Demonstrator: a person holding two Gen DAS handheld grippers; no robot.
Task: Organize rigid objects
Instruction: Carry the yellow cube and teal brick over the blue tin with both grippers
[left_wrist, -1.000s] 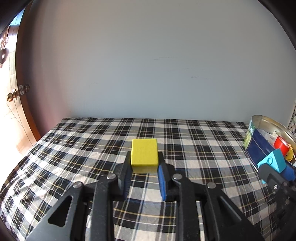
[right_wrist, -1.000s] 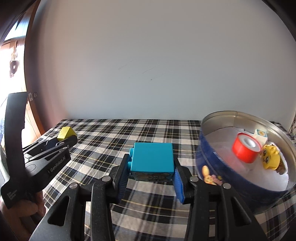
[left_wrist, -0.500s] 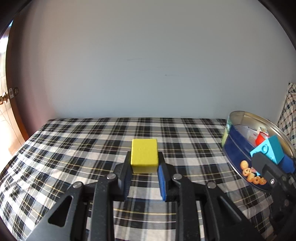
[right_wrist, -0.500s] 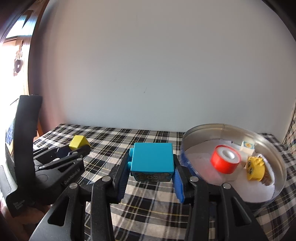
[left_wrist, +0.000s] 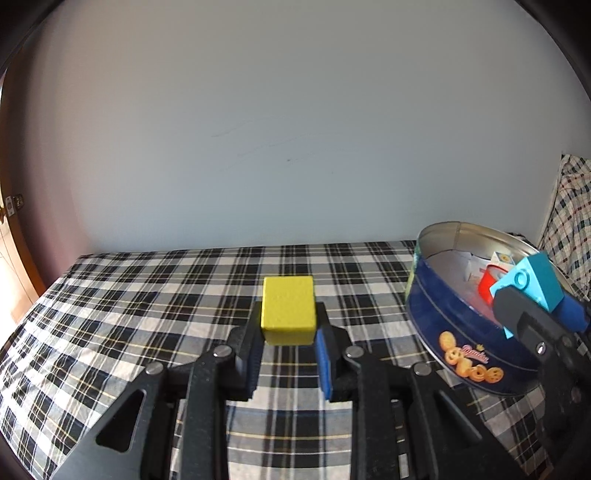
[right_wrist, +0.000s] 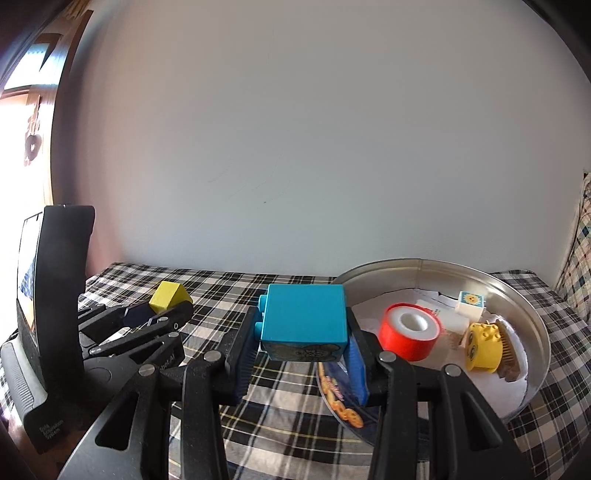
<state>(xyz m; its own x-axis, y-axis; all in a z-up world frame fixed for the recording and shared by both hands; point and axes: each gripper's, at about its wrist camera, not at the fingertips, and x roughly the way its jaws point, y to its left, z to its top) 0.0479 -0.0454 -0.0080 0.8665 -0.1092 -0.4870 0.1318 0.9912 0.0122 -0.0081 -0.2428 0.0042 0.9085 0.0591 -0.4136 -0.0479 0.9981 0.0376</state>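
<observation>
both grippers are loaded: left gripper (left_wrist: 288, 338) pinches the yellow block (left_wrist: 288, 310), right gripper (right_wrist: 301, 347) clamps the blue brick (right_wrist: 304, 317). clear the tin (right_wrist: 532, 310) rim before releasing.

Closer now to the cookie tin (left_wrist: 443, 328) than a second earlier: left tool (left_wrist: 288, 334) with yellow block (left_wrist: 288, 308); right tool (right_wrist: 303, 343) with blue brick (right_wrist: 304, 314), brick now overlapping the tin's near rim.
</observation>
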